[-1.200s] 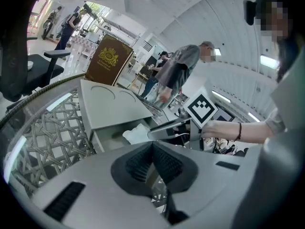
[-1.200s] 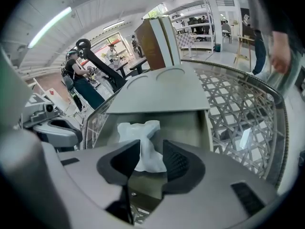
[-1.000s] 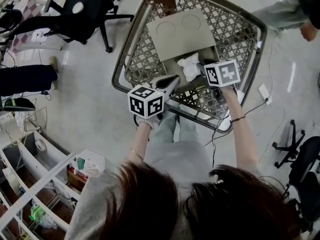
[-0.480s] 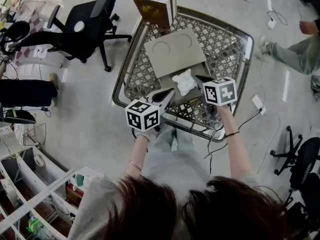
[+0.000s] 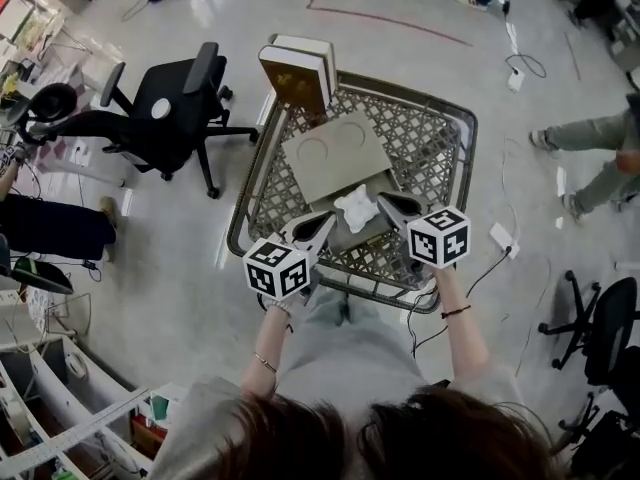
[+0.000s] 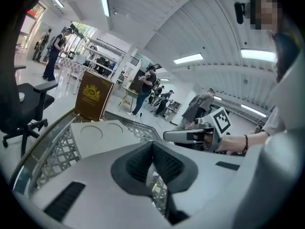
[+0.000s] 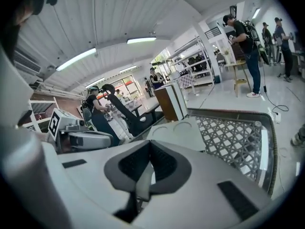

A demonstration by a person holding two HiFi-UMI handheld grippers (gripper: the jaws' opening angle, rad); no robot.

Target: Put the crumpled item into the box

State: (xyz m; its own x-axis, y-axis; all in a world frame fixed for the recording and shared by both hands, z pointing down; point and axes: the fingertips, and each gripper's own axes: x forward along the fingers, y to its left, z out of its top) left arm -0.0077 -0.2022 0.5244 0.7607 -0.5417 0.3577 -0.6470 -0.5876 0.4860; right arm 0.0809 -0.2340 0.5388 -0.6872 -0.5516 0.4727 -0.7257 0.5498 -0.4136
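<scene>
A white crumpled item (image 5: 355,208) lies in the wire cart (image 5: 455,168), just in front of a flat beige box (image 5: 335,153) with two round marks. My right gripper (image 5: 383,204) is at the item's right edge with its jaws shut. In the right gripper view a pale strip (image 7: 144,185) sits pinched between the pads. My left gripper (image 5: 325,220) hovers at the item's left, apart from it, with its jaws shut and nothing in them. A brown box (image 5: 298,70) stands upright at the cart's far rim.
A black office chair (image 5: 165,103) stands left of the cart. Someone's legs (image 5: 590,133) are on the floor at the right. A cable with a plug block (image 5: 500,238) lies by the cart's right side. Shelving fills the lower left corner.
The right gripper's jaws have closed at the crumpled item's right edge. The head view has pulled back, so the cart looks smaller. The item stays in its place.
</scene>
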